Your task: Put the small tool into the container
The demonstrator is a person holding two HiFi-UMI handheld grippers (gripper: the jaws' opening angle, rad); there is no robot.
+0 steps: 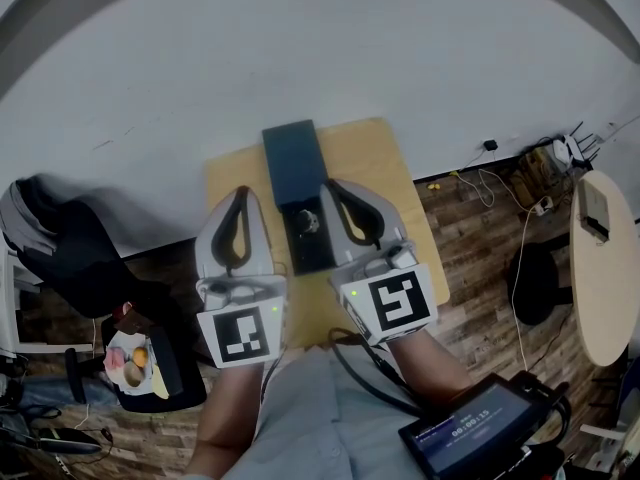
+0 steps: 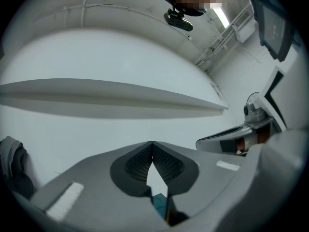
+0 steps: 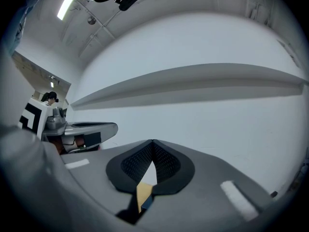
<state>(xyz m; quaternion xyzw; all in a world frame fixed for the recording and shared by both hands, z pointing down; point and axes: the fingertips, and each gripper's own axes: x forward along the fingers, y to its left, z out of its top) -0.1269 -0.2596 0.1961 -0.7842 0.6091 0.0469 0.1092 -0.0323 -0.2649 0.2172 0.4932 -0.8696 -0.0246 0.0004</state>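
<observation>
Nearest to us, below and to the right of the container point(image 1: 290, 158), a dark screen device point(image 1: 468, 431) sits by our right forearm. A black cable point(image 1: 352, 366) loops up from it toward the grippers. Just nearer than the container's near end we see the two marker cubes point(image 1: 240, 335).

Beyond them, our left gripper point(image 1: 240, 192) lies just left of the container and our right gripper point(image 1: 331, 184) just right of it, both pointing away from us. Each claw is fully closed. The ribbed pads point(image 2: 137, 161) meet at the tips, and neither claw has anything in it.

Between the grippers lies the container, a long, narrow, dark blue box. It runs lengthwise away from us on a small wooden table point(image 1: 372, 153), toward a white wall point(image 1: 300, 48).

The small tool point(image 1: 307, 221) shows as a tiny shiny spot within the container's near end. It is too small for us to tell its shape, or whether it sits down inside or on top.

We judge several risks:
- Closed claws would nudge the tool rather than take it.
- A small, shiny piece may slip from the pads.
- The grippers flank the container closely, so a sideways move could shove it or knock one gripper against the other.
- The cable could snag our right arm.
</observation>
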